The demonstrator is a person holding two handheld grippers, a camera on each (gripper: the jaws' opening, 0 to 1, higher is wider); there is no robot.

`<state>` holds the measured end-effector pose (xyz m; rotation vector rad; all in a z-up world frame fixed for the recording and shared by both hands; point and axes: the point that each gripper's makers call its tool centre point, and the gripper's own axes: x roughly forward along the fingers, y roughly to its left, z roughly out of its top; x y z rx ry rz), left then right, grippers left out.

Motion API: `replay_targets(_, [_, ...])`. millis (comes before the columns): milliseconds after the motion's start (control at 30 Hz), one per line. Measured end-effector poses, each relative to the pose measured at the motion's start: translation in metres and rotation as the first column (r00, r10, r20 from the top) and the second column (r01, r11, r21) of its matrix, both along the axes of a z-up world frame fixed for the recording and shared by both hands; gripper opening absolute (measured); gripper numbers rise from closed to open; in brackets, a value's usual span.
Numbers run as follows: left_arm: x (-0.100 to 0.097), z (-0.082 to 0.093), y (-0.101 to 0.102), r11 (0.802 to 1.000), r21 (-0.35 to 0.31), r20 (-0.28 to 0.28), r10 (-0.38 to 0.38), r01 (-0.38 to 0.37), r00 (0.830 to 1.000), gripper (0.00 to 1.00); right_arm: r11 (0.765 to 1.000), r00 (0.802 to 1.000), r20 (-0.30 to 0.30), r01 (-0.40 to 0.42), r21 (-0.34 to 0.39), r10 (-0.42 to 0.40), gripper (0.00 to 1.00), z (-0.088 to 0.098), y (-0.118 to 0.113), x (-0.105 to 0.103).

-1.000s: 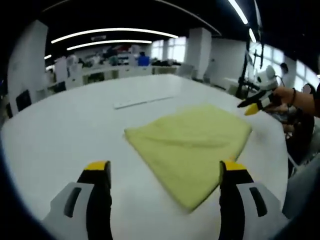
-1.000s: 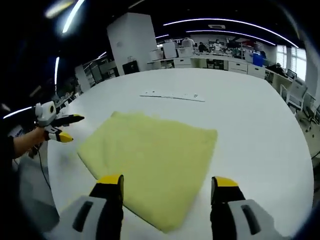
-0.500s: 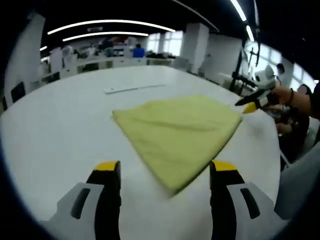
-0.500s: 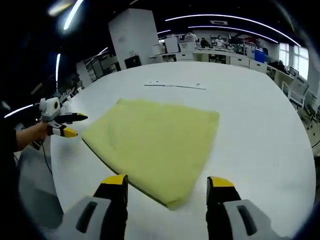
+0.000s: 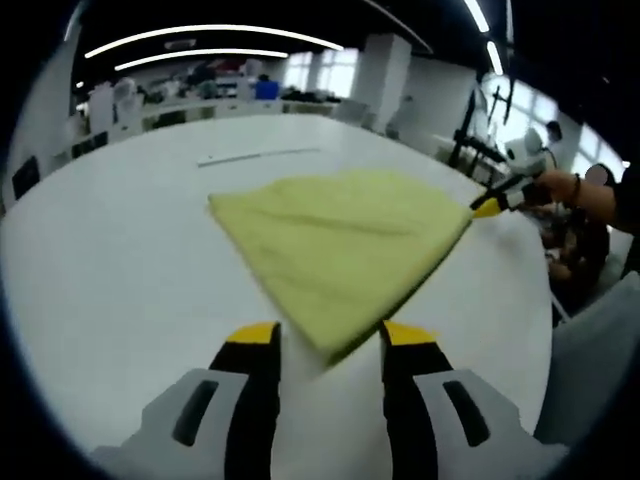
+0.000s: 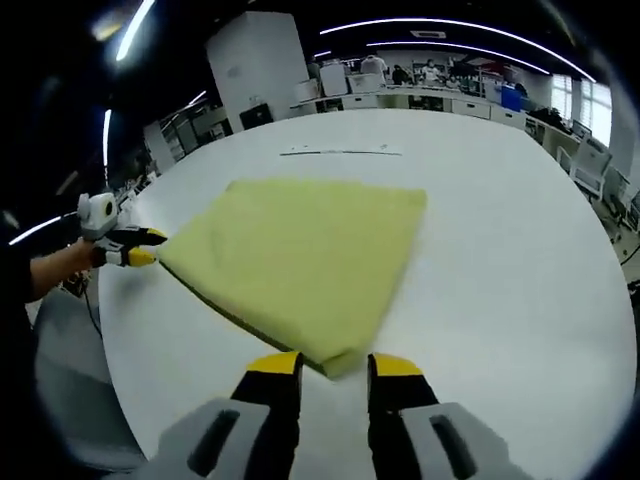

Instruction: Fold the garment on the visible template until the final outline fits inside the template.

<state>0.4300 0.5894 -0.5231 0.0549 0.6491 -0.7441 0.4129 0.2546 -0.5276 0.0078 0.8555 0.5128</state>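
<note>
garment: a yellow cloth (image 5: pixel 335 240), folded flat, lies on my white desk (image 5: pixel 110 270). in the right gripper view the same cloth (image 6: pixel 300 245) sits near the middle of the desk (image 6: pixel 510 240).

near corner, left gripper view: one corner of the cloth points at me and sits just at the tips of my left hand-held gripper (image 5: pixel 327 336).

left hand-held gripper: its two yellow-tipped jaws are close together with a small gap. the cloth corner is at that gap. i cannot tell if they pinch it.

right hand-held gripper: in its own view my right hand-held gripper (image 6: pixel 334 362) has its jaws close together too, and a cloth corner lies right at the tips. i cannot tell if it is pinched.

far corners: each gripper shows small in the other view, its yellow tip at the side corner of the cloth.

thin line: a thin pale strip (image 5: pixel 258 156) lies on the desk past the cloth, apart from it.

room: long ceiling lights (image 5: pixel 215 32) and other desks far behind.
</note>
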Motion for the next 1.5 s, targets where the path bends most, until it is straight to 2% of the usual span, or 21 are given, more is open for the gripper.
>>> replay_targets(133, [-0.003, -0.002, -0.002, 1.000, 0.001, -0.011, -0.013, 0.013, 1.000, 0.25, 1.000, 1.000, -0.010, -0.012, -0.014, 0.012, 0.16, -0.005, -0.001, -0.004])
replay_targets(333, [-0.004, -0.001, -0.005, 1.000, -0.009, 0.004, -0.026, 0.026, 1.000, 0.16, 1.000, 1.000, -0.001, -0.002, -0.003, 0.002, 0.07, -0.010, -0.003, -0.003])
replay_targets(500, [-0.002, 0.000, -0.004, 1.000, -0.011, 0.010, -0.016, 0.016, 1.000, 0.07, 1.000, 1.000, 0.014, -0.001, 0.017, 0.001, 0.00, -0.009, -0.001, -0.002])
replay_targets(600, [-0.002, -0.001, -0.003, 1.000, -0.008, 0.004, -0.009, 0.009, 1.000, 0.02, 1.000, 1.000, 0.022, 0.000, 0.016, 0.000, 0.00, -0.008, -0.002, -0.002])
replay_targets(1033, [-0.001, -0.002, 0.000, 1.000, 0.001, -0.025, 0.004, -0.004, 1.000, 0.00, 1.000, 0.999, 0.043, -0.018, -0.013, 0.018, 0.00, 0.000, -0.010, -0.004])
replay_targets(1167, [-0.001, -0.004, 0.003, 1.000, 0.002, -0.043, 0.017, -0.017, 0.999, 0.00, 0.998, 0.998, 0.025, -0.054, -0.045, 0.056, 0.00, -0.004, -0.008, -0.008])
replay_targets(1500, [-0.012, -0.002, 0.009, 1.000, 0.009, -0.060, 0.030, -0.030, 0.998, 0.00, 0.996, 0.997, 0.002, -0.077, -0.051, 0.077, 0.00, -0.007, -0.004, -0.021])
